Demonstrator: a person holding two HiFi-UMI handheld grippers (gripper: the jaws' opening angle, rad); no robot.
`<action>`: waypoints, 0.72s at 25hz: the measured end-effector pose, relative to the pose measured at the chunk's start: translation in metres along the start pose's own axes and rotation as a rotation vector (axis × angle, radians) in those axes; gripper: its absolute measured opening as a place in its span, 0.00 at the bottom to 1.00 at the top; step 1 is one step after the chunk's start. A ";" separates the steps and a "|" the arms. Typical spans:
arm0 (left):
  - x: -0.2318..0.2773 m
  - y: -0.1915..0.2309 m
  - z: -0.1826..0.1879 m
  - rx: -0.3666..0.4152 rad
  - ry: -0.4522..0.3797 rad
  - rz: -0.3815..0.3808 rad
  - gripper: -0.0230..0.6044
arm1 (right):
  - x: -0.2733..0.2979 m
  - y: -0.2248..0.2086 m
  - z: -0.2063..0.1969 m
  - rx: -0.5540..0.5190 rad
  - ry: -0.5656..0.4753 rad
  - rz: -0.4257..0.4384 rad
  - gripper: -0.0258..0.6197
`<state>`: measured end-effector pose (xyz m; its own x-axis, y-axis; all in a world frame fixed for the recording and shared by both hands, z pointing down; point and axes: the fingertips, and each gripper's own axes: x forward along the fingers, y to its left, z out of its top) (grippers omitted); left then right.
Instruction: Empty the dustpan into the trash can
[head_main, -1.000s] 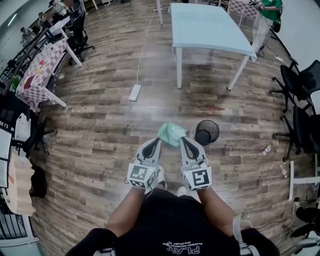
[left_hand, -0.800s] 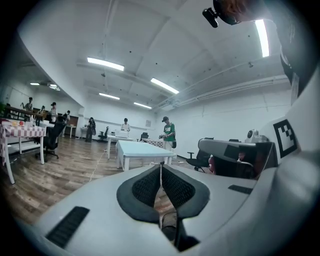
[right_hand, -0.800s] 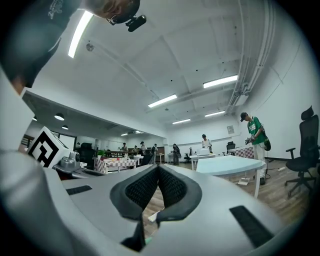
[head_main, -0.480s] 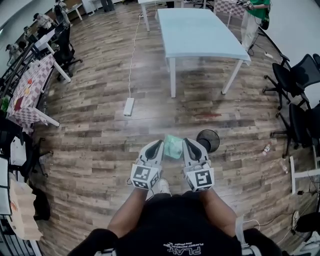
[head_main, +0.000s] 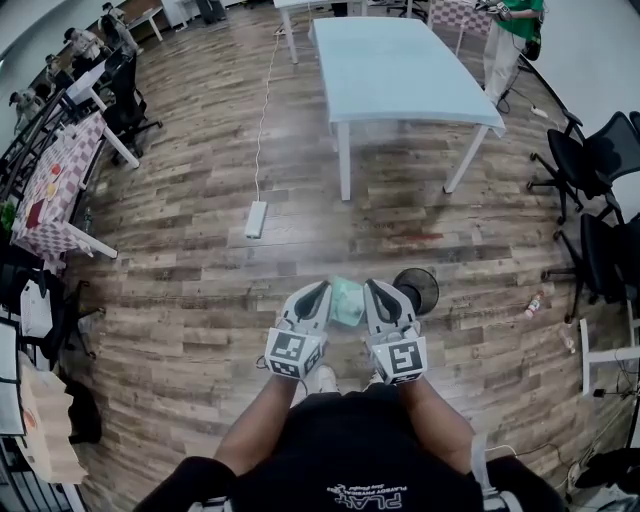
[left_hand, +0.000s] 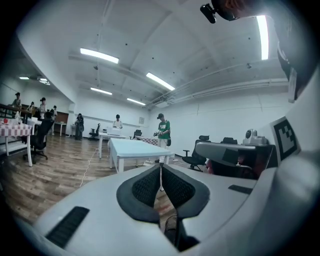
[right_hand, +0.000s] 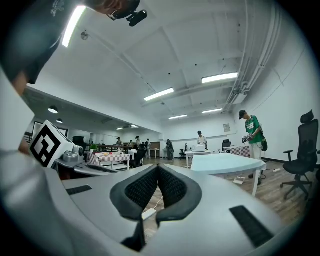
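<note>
- Carrying left tongs (head_main: 316, 292) and right tongs (head_main: 374, 290) shut, both empty, pointing level.
- Green dustpan (head_main: 348, 302) on floor, seen between their tips, near trash can (head_main: 425, 290).
- Step looks like approach, nothing grabbed yet.
- Next I need to dip, open, grab dustpan, tip into can.
</note>
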<state>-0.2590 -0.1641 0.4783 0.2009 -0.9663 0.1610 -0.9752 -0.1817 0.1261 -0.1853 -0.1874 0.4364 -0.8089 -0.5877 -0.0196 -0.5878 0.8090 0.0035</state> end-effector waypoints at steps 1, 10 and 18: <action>0.001 0.001 -0.003 0.001 0.005 0.006 0.08 | 0.000 -0.002 -0.002 -0.004 0.007 0.005 0.08; 0.027 0.016 -0.045 -0.017 0.100 0.044 0.08 | 0.013 -0.028 -0.026 0.029 0.047 0.008 0.08; 0.042 0.030 -0.111 -0.048 0.244 0.037 0.26 | 0.016 -0.036 -0.069 0.080 0.129 -0.015 0.08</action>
<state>-0.2694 -0.1898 0.5978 0.1875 -0.8984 0.3972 -0.9779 -0.1329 0.1611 -0.1784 -0.2273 0.5054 -0.7981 -0.5924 0.1098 -0.6010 0.7957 -0.0758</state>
